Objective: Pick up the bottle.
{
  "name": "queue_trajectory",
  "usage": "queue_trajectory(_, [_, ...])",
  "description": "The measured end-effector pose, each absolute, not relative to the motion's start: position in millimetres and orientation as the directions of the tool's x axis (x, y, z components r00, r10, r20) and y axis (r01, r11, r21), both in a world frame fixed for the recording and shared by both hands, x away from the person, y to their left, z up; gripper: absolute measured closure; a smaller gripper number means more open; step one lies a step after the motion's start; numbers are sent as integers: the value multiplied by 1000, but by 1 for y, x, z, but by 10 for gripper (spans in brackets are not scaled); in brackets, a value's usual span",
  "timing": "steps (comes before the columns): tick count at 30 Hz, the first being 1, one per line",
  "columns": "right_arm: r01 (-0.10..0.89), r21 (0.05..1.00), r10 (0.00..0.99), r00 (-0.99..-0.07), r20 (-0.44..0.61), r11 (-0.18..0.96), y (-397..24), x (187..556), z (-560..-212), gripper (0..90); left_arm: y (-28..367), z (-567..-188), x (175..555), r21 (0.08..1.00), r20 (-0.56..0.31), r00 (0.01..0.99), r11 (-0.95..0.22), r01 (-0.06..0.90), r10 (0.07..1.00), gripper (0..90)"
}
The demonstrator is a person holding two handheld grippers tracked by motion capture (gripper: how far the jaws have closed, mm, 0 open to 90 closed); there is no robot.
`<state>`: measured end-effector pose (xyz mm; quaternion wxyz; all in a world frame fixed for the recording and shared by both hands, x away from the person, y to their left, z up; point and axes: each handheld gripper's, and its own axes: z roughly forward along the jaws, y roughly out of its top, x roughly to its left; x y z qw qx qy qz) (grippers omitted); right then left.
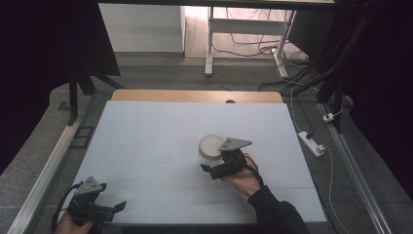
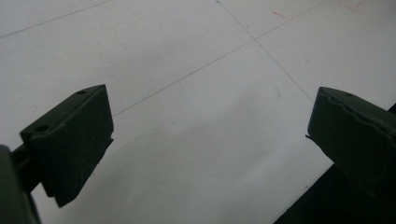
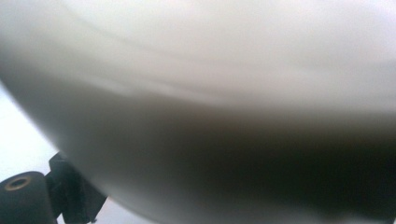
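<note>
In the right gripper view the white bowl (image 3: 224,70) is so near that it is only a blur, and it hides the jaws, so I cannot tell if the right tongs (image 1: 214,165) are wide or narrow. The bowl (image 1: 210,146) stands near the middle of the tabletop (image 1: 146,146), just beside these tongs, whose hand (image 1: 243,180) reaches forward. The left tongs (image 2: 210,135) are wide, holding nothing, low over the near left corner.

A pale blue counter (image 1: 146,141) sat up front, its wooden far edge (image 1: 195,95) showing. Grey carpet floor (image 1: 160,75) ran behind, where a white desk frame (image 1: 210,44) stood over tangled cables (image 1: 253,48). A white power strip (image 1: 311,143) lay at right, black curtains (image 1: 44,58) hung at both sides, and light fell from the back.
</note>
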<state>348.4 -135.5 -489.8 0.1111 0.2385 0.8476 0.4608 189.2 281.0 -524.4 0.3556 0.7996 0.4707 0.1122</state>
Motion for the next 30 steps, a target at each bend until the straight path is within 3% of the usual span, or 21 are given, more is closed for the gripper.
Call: queue_trajectory(30, [234, 813, 376, -926, 21, 533, -99, 312, -485, 69, 280, -524, 189, 670, -150, 533, -311, 674, 832, 14])
